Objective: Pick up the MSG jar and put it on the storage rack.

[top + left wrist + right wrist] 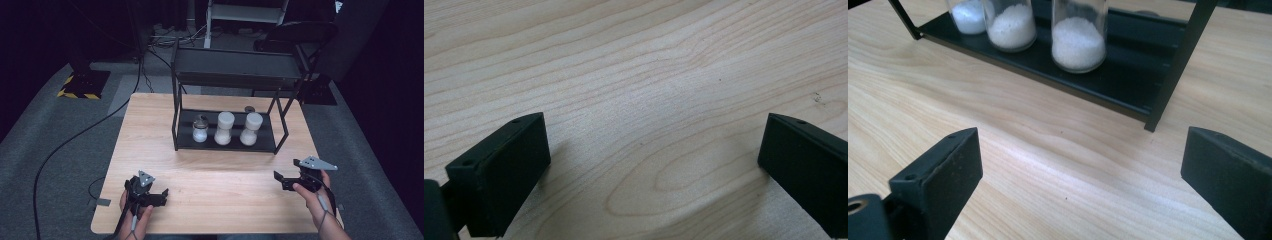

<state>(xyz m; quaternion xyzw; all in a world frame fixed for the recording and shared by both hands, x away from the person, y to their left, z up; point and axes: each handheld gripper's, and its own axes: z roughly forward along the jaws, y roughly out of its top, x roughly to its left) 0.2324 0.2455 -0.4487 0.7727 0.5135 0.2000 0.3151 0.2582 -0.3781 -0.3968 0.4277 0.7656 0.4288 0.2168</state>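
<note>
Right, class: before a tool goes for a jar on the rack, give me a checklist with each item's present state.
1. Right tool open, nothing between its jaws: ok.
2. Left tool open and empty: ok.
3. Three jars upright on the rack's lower shelf: ok.
4. Right jar apart from the middle jar: ok.
5. Table bare between right tool and rack: ok.
6. Lids tight: cannot tell.

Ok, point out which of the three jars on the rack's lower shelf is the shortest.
The leftmost jar: it has a dark lid and stands lower than the two taller white-capped jars to its right.
</note>
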